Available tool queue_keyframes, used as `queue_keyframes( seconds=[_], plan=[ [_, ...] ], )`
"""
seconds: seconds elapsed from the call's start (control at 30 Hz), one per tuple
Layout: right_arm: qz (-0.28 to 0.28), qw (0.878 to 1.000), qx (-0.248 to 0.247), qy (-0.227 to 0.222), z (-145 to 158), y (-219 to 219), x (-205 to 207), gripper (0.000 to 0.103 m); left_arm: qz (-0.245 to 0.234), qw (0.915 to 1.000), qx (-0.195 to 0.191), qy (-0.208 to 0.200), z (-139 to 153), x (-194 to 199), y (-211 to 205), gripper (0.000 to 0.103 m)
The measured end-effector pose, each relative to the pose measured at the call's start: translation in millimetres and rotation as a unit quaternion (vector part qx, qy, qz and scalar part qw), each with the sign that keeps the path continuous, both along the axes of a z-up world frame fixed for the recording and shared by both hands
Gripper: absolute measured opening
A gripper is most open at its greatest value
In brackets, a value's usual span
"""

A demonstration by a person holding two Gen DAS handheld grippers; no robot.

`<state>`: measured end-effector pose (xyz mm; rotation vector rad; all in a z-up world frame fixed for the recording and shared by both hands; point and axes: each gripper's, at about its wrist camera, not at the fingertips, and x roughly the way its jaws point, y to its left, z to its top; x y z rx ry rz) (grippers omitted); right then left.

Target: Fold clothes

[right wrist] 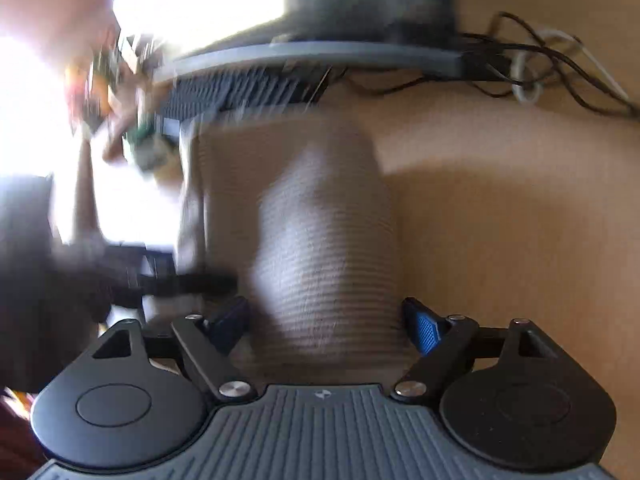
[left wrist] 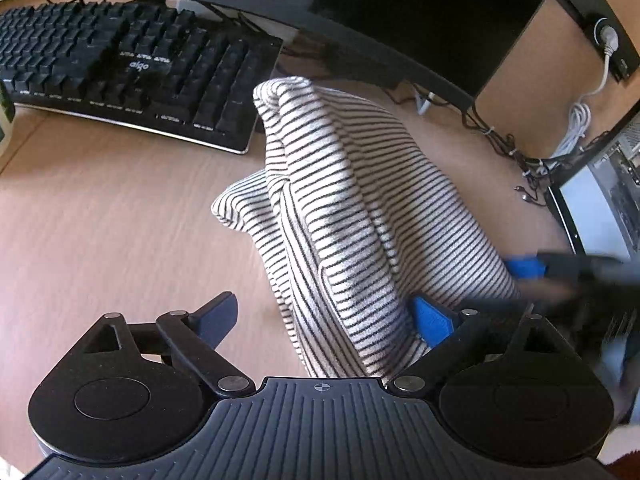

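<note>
A white garment with thin black stripes (left wrist: 340, 216) lies bunched in a long ridge on the light wooden desk (left wrist: 100, 232). My left gripper (left wrist: 324, 316) is open, its jaws wide apart, with the near end of the garment between them and against the right blue pad (left wrist: 434, 320). The right gripper (left wrist: 528, 266) shows in the left wrist view at the garment's right side. In the blurred right wrist view my right gripper (right wrist: 326, 320) is open with the garment (right wrist: 328, 248) between its fingers. The left gripper (right wrist: 160, 276) shows as a dark blur at the left.
A black keyboard (left wrist: 120, 72) lies at the back left under a monitor's curved lower edge (left wrist: 280, 4). Tangled cables (left wrist: 516, 152) and a white cord (left wrist: 576, 120) lie at the back right. A computer case (left wrist: 600, 200) stands at the right.
</note>
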<state>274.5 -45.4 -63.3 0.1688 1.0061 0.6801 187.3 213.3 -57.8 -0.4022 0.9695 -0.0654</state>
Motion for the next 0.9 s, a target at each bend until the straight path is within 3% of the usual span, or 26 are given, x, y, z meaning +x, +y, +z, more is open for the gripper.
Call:
queue_keyframes(
  seconds=[0.1, 0.23, 0.4, 0.57, 0.7, 0.8, 0.9],
  plan=[
    [-0.034, 0.998, 0.053, 0.004, 13, -9, 29, 0.091, -0.006, 1.0, 0.003, -0.001, -1, 1, -1, 0.097],
    [-0.006, 0.999, 0.034, -0.008, 4, 16, 57, 0.093, -0.001, 0.9999, -0.012, -0.005, -2, -1, 3, 0.097],
    [0.018, 1.0, 0.014, -0.01, -8, 29, 68, 0.092, 0.061, 0.9921, -0.103, -0.039, 2, -9, 33, 0.094],
    [0.007, 0.998, 0.056, 0.007, -16, 21, 84, 0.089, 0.108, 0.9812, -0.158, -0.028, -9, 14, 57, 0.094],
    [0.021, 0.993, 0.1, 0.064, -39, 27, 98, 0.084, 0.122, 0.9714, -0.203, -0.013, -27, 37, 55, 0.091],
    [0.032, 0.992, 0.112, 0.043, -36, 33, 100, 0.07, 0.124, 0.9727, -0.193, -0.035, -17, 43, 54, 0.089],
    [0.052, 0.989, 0.136, -0.012, -17, 35, 100, 0.068, 0.107, 0.9783, -0.155, -0.085, 7, 43, 51, 0.089]
  ],
)
